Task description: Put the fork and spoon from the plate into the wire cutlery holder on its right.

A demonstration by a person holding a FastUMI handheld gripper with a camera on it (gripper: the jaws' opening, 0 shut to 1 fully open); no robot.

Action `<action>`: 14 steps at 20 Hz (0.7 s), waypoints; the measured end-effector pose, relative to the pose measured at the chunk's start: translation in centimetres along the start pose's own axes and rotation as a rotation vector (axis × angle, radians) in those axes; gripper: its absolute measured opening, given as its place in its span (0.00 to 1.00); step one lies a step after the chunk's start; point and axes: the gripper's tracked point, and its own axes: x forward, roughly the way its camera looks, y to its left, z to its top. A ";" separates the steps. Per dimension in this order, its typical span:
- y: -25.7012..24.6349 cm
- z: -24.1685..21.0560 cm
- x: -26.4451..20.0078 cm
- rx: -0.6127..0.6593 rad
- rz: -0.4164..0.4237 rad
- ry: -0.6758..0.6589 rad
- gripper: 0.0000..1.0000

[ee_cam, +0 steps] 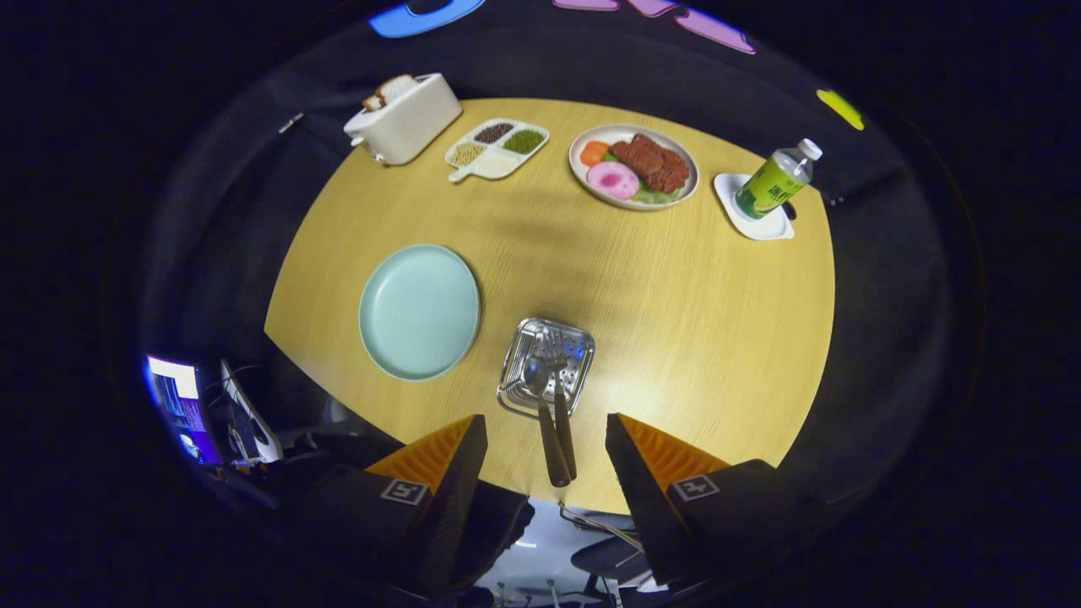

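Round and wood-grained, the table (676, 321) carries a toaster (405, 118), a divided dish (497, 148), a plate of food (633, 165) and a bottle (773, 181) along its far side. Nearer, the pale green plate (420, 311) lies bare, and just to its right the wire cutlery holder (546, 365) already holds the spoon (540, 414) and fork (564, 414), their 2 handles leaning back toward the gripper (546, 460). Its fingers stand wide apart, gripping nothing, with the handle ends between them. The task looks complete. The risk now is catching those protruding handles while pulling away, which could tip the light holder or drag it across the table.
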 end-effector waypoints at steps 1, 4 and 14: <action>0.0 0.5 -0.9 0.015 -0.015 -0.081 0.90; 0.1 1.6 -3.9 0.036 -0.062 -0.264 1.00; -1.7 4.2 -13.1 0.111 -0.222 -0.753 1.00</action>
